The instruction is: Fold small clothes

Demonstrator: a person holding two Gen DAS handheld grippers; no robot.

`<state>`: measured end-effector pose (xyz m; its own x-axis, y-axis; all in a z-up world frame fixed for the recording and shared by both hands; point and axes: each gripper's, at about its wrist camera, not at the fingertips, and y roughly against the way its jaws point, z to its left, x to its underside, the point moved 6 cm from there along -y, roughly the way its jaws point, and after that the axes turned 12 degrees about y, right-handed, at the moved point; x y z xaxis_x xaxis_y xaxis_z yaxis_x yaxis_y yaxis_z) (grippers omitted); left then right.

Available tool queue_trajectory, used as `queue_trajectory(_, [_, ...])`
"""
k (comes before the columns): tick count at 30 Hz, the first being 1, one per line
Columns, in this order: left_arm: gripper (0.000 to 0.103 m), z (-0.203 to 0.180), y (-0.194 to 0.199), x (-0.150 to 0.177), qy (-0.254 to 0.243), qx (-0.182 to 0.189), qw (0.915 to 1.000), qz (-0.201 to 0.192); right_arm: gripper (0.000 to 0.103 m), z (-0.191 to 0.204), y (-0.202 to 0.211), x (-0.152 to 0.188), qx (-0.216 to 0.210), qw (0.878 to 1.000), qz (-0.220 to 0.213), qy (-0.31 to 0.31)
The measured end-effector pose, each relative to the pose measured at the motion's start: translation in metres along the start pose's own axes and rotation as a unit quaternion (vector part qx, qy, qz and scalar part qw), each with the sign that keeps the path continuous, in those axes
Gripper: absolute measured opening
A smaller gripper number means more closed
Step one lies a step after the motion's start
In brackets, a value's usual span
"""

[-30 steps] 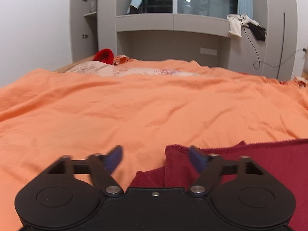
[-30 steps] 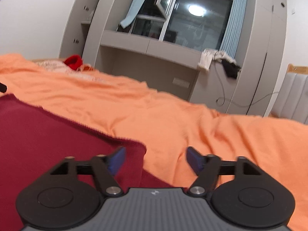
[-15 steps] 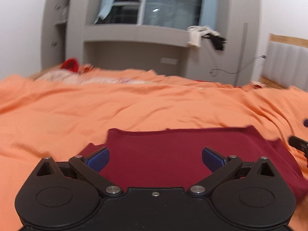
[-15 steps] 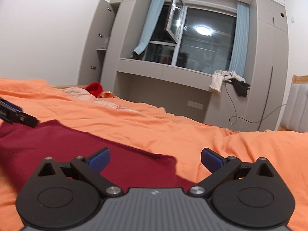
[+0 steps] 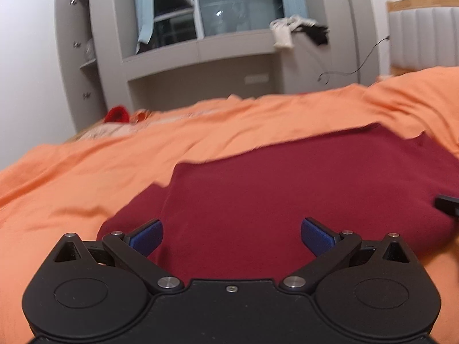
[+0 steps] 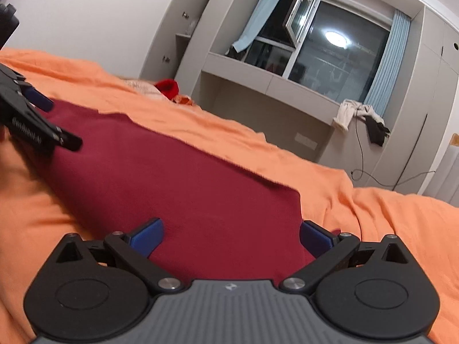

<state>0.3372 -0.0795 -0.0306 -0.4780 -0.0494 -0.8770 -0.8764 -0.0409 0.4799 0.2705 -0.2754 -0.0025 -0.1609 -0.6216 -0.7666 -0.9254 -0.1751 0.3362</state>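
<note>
I am holding both the left gripper (image 5: 231, 236) and right gripper (image 6: 231, 238) spread wide, gripping nothing, over the dark red cloth (image 5: 301, 183); no readable writing is showing.

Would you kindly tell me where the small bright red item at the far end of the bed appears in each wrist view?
Left wrist view: the red item sits at middle left, beyond the orange bedspread.
Right wrist view: the red item sits upper left of centre.
Shared landmark: the pale cloth draped on the grey ledge.
</note>
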Motion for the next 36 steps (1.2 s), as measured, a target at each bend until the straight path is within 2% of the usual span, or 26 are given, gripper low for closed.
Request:
queue_trajectory(4, [0.102,0.025,-0.008,0.001,0.049,-0.013,0.9985,0.021,0.103,-0.004,-0.003,0.004,-0.003,1.000,0.005,-0.022])
queue_trajectory(7, [0.102,0.044,-0.006,-0.001,0.102,0.005,0.9942,0.034,0.103,-0.009,0.000,0.005,-0.004,0.999,0.003,-0.040])
queue_trajectory(9, [0.102,0.053,0.000,-0.005,0.137,0.007,0.9903,0.025,0.103,-0.013,0.004,0.007,0.000,0.999,-0.003,-0.046])
queue_trajectory(15, [0.102,0.090,0.028,-0.012,0.236,0.011,0.9717,-0.010,0.103,-0.017,0.009,-0.004,0.016,0.997,-0.035,-0.062])
queue_trajectory(21, [0.102,0.112,0.051,0.002,0.305,0.007,0.9523,-0.016,0.103,-0.016,0.013,-0.019,0.010,0.993,-0.064,-0.102])
queue_trajectory(24, [0.102,0.117,0.062,0.012,0.321,0.022,0.9466,-0.017,0.103,-0.013,0.014,-0.023,0.009,0.991,-0.071,-0.116])
queue_trajectory(30, [0.102,0.104,0.070,0.030,0.340,0.094,0.9357,0.007,0.103,-0.004,0.003,-0.024,0.007,0.991,-0.058,-0.117])
queue_trajectory(32, [0.102,0.095,0.071,0.033,0.336,0.119,0.9343,0.019,0.103,-0.001,0.000,-0.021,0.008,0.992,-0.052,-0.113])
queue_trajectory(36, [0.102,0.082,0.070,0.037,0.328,0.143,0.9331,0.034,0.103,0.005,-0.004,-0.017,0.003,0.993,-0.045,-0.112])
